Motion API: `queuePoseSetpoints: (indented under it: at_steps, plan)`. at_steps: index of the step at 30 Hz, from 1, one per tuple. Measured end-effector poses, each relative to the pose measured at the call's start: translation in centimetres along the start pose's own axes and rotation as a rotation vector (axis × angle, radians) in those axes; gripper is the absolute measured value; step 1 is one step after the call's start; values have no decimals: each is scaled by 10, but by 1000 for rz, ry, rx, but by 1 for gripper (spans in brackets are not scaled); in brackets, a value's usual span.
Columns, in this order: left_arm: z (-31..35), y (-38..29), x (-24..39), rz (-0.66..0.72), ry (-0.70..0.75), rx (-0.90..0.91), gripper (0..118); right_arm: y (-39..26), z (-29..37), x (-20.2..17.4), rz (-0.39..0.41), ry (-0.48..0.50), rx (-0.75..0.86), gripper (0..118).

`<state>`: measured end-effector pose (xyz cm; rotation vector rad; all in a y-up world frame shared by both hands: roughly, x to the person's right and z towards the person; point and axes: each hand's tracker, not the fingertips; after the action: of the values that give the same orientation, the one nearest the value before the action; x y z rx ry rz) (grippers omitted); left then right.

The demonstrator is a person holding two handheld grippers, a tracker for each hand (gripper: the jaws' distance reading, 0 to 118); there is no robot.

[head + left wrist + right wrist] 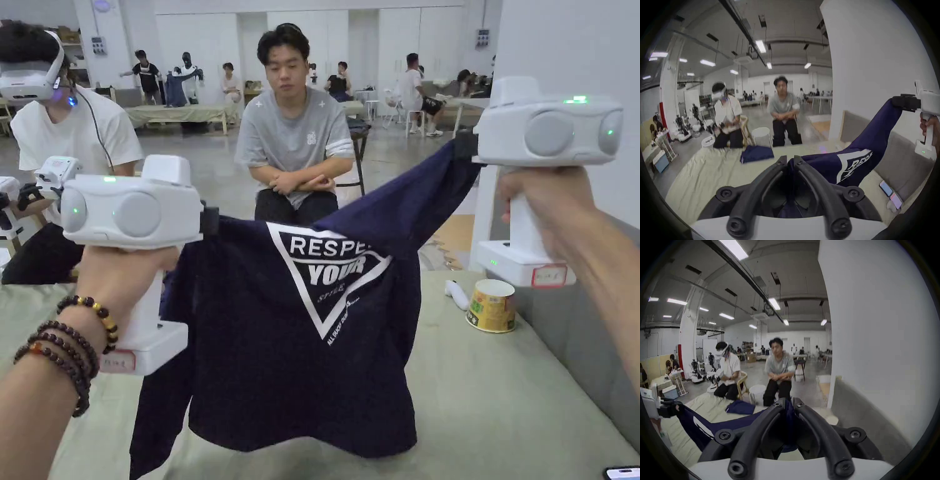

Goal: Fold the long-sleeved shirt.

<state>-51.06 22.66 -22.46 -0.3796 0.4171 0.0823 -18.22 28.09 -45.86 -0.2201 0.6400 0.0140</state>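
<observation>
- Left gripper [790, 160] and right gripper [789, 402] are both clamped tight on the navy long-sleeved shirt with a white triangle print [300, 350], hanging above the pale green cloth-covered table [500, 400].
- Hem brushes the table; yellow paper cup [492, 305] sits off right, folded navy garment [756, 153] further back.

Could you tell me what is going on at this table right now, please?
A person holds a navy long-sleeved shirt up over the table, a gripper in each hand. The left gripper and the right gripper are each shut on its fabric, the right one higher. The shirt hangs spread, its lower edge brushing the table; no fold is made yet. A paper cup stands nearby.
</observation>
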Motion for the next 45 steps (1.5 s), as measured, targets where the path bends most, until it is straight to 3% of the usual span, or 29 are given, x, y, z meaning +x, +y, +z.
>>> queuePoseSetpoints:
  at_steps: [5, 9, 11, 17, 22, 27, 30, 32, 33, 34, 35, 36, 37, 38, 39, 41, 42, 43, 44, 45]
  plan:
    - [-33, -79, 0, 42, -51, -123, 10, -98, -27, 3, -25, 2, -170, 6]
    - [-29, -102, 0, 71, -54, -168, 10, -132, -28, 14, -68, 7, -219, 6]
    - [-10, -109, -2, 79, -50, -130, 10, -142, -9, 19, -94, 31, -181, 6]
    - [55, -174, 4, 75, -67, -97, 10, -197, 77, 28, -64, 45, -176, 6]
    - [103, -277, 22, 148, -75, -274, 10, -286, 142, 35, -116, 75, -373, 6]
    - [89, -381, 34, 246, -100, -611, 10, -383, 135, 34, -53, 52, -723, 6]
    - [75, -406, 43, 136, -49, -679, 10, -421, 118, 28, 67, 36, -875, 6]
    - [70, -408, 44, 148, -52, -690, 10, -436, 109, 29, 83, 40, -926, 6]
    - [71, -405, 42, 169, -59, -688, 12, -437, 110, 28, 63, 49, -921, 6]
    - [71, -401, 40, 181, -56, -682, 25, -437, 110, 28, 59, 53, -926, 7]
    - [76, -396, 38, 191, -67, -664, 43, -430, 114, 28, 55, 51, -904, 14]
    - [80, -389, 35, 203, -74, -640, 70, -422, 120, 28, 39, 37, -852, 35]
    - [85, -384, 33, 223, -80, -600, 101, -416, 125, 29, 30, 19, -818, 79]
    - [91, -377, 31, 234, -100, -562, 111, -408, 129, 30, 24, 10, -784, 109]
    - [104, -367, 35, 237, -109, -519, 109, -400, 136, 31, 30, 3, -747, 118]
    - [117, -352, 34, 238, -103, -485, 96, -381, 149, 32, 0, 22, -695, 109]
    - [121, -347, 31, 246, -97, -486, 76, -374, 155, 34, -34, 24, -683, 89]
    - [124, -342, 29, 250, -92, -474, 28, -369, 159, 35, -56, 19, -662, 39]
    - [126, -341, 29, 238, -87, -455, 7, -366, 161, 35, -64, 26, -650, 0]
    - [126, -341, 31, 199, -52, -439, 5, -365, 162, 35, -55, 18, -651, 1]
